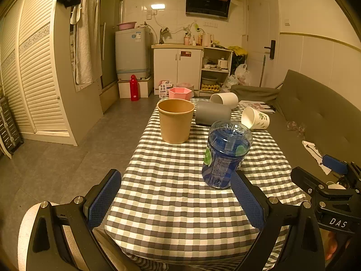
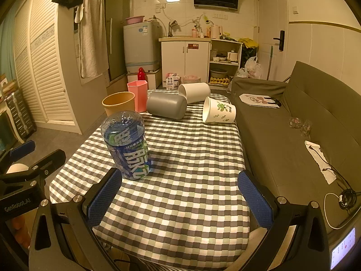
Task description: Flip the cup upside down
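Note:
A clear blue plastic cup [image 1: 225, 155] [image 2: 127, 144] with a printed label stands on the checked tablecloth [image 1: 180, 180] [image 2: 191, 158], its closed moulded end up. A brown paper cup [image 1: 175, 122] [image 2: 118, 102] stands upright with its mouth up. Three cups lie on their sides: a grey cup [image 1: 212, 113] [image 2: 167, 105], a white cup [image 1: 224, 99] [image 2: 195, 92] and a paper cup with green print [image 1: 256, 118] [image 2: 218, 110]. My left gripper [image 1: 176, 201] is open over the near table edge, the blue cup by its right finger. My right gripper [image 2: 180, 198] is open and holds nothing.
A pink hexagonal cup [image 1: 180, 93] [image 2: 137, 96] stands upright at the far end. A grey sofa [image 1: 315, 117] [image 2: 293, 124] runs along the table's right side with papers and cables on it. Tiled floor [image 1: 67, 158] lies to the left, kitchen cabinets [image 1: 178, 67] behind.

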`<state>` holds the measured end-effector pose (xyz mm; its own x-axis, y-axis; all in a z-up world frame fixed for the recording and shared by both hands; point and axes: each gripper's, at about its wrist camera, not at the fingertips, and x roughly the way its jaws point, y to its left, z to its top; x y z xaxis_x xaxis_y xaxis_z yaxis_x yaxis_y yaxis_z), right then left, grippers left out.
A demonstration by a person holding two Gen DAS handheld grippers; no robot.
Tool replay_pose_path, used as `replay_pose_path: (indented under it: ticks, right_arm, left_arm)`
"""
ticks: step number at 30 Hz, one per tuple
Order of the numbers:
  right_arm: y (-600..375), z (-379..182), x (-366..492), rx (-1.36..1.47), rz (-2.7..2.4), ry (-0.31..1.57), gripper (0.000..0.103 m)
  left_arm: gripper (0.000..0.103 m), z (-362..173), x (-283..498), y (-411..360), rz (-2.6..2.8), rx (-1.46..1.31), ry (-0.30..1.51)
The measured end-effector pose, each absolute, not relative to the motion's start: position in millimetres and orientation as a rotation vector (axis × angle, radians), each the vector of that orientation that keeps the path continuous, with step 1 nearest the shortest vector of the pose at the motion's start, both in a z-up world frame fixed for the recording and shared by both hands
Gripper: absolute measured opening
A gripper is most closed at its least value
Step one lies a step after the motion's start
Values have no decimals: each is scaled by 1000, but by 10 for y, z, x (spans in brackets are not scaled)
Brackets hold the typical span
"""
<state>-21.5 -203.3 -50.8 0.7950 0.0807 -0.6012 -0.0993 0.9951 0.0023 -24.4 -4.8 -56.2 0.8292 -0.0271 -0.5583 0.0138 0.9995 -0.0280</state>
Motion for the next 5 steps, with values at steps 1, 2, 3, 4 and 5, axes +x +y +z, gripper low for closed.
replay_pose_path:
  ticks: [1, 2, 3, 4, 5]
  right_arm:
    - [-2034, -510, -215, -31, 97, 645, 103]
    - [-2034, -510, -214, -30, 97, 645, 103]
    - [-2034, -509, -215, -31, 96, 645, 103]
    - [-2036, -510, -215, -31, 96, 645, 103]
    - [-2034, -510, -214, -30, 97, 645, 103]
  left_arm:
    - [100, -562, -245, -48, -20, -23, 592]
    - [100, -563, -247, -46, -18, -23, 591]
    - [100, -566, -247, -39, -15, -24, 590]
    - [100, -572, -248, -24, -14, -25, 592]
    - [100, -576, -246, -14, -13, -27, 593]
